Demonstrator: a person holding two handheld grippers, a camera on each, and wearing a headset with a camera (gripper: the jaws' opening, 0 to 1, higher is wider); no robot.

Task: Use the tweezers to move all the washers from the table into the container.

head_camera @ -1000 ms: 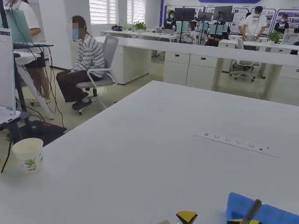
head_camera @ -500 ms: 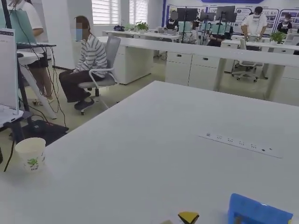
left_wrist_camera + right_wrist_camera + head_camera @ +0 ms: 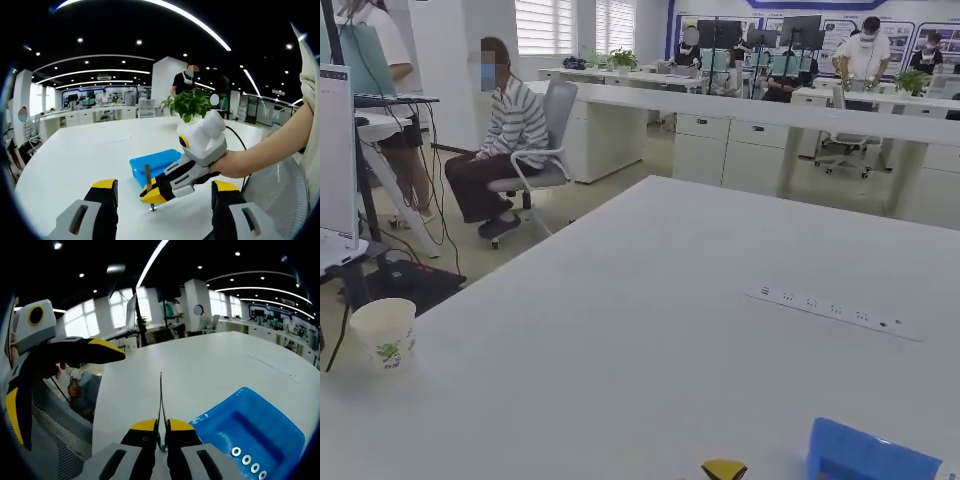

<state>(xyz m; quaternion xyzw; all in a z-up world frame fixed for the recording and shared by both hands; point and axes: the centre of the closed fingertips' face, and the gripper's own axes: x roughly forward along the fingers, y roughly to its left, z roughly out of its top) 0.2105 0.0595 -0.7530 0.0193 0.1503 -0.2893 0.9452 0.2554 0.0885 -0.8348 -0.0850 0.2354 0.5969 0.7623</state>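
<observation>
The container (image 3: 865,455) is set on the table (image 3: 620,340), at the near edge of the head view. A row of washers (image 3: 247,460) is seen inside it, along its near end in the right gripper view. The tweezers (image 3: 161,390) are held just left of the container, over the table, between the jaws of the right gripper (image 3: 161,427). The left gripper (image 3: 65,352) is found farther left, well apart from the container. A power strip (image 3: 835,311) is laid on the table behind the container, and a paper cup (image 3: 383,333) is stood far to its left, near the table's edge. A potted plant (image 3: 189,105) seems to be placed beyond the container in the left gripper view.
</observation>
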